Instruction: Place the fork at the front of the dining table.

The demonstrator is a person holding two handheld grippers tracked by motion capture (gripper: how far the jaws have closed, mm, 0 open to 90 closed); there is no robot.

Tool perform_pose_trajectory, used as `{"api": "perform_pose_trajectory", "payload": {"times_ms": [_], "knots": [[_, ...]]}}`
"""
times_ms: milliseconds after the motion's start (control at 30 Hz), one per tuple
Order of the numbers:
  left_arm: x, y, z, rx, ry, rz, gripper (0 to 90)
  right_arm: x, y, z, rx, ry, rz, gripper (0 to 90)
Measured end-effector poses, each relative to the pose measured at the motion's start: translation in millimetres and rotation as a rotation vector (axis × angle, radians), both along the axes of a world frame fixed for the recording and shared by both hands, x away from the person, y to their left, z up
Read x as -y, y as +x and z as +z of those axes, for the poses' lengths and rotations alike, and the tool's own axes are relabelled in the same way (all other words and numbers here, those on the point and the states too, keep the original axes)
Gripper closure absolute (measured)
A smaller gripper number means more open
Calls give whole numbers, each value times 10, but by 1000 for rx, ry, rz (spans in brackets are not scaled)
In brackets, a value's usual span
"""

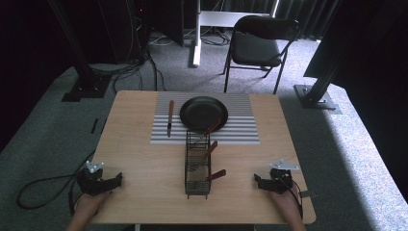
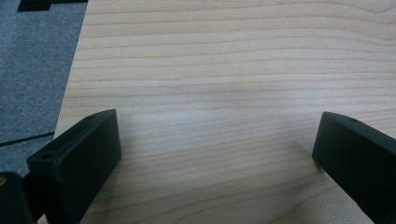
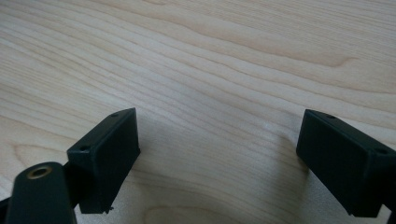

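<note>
A black wire basket (image 1: 197, 166) stands on the wooden table (image 1: 144, 159) near its middle, with wooden-handled utensils (image 1: 213, 148) sticking out of it. Behind it a black pan (image 1: 203, 113) lies on a striped mat (image 1: 240, 126), and a knife (image 1: 170, 117) with a wooden handle lies left of the pan. My left gripper (image 1: 117, 181) rests at the table's front left, open, with bare wood between its jaws (image 2: 217, 140). My right gripper (image 1: 258, 182) rests at the front right, also open over bare wood (image 3: 219, 135).
A black folding chair (image 1: 257, 48) stands beyond the table's far edge. Dark frame posts (image 1: 79, 57) rise at both sides on the grey carpet. A cable (image 1: 38, 185) trails from the left gripper onto the floor.
</note>
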State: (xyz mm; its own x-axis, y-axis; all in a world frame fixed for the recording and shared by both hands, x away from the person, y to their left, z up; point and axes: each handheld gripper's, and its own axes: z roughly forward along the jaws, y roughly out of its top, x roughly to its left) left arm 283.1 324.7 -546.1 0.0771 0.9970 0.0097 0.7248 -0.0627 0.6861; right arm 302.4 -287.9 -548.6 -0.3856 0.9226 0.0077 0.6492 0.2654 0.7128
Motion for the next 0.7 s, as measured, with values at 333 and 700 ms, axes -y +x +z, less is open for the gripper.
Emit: {"api": "perform_pose_trajectory", "payload": {"times_ms": [333, 700], "knots": [[-6, -11, 0, 0, 1, -23, 10, -6, 14, 11, -11, -4, -15, 124], [-6, -11, 0, 0, 1, -22, 10, 53, 8, 65, -55, 22, -44, 168]]}}
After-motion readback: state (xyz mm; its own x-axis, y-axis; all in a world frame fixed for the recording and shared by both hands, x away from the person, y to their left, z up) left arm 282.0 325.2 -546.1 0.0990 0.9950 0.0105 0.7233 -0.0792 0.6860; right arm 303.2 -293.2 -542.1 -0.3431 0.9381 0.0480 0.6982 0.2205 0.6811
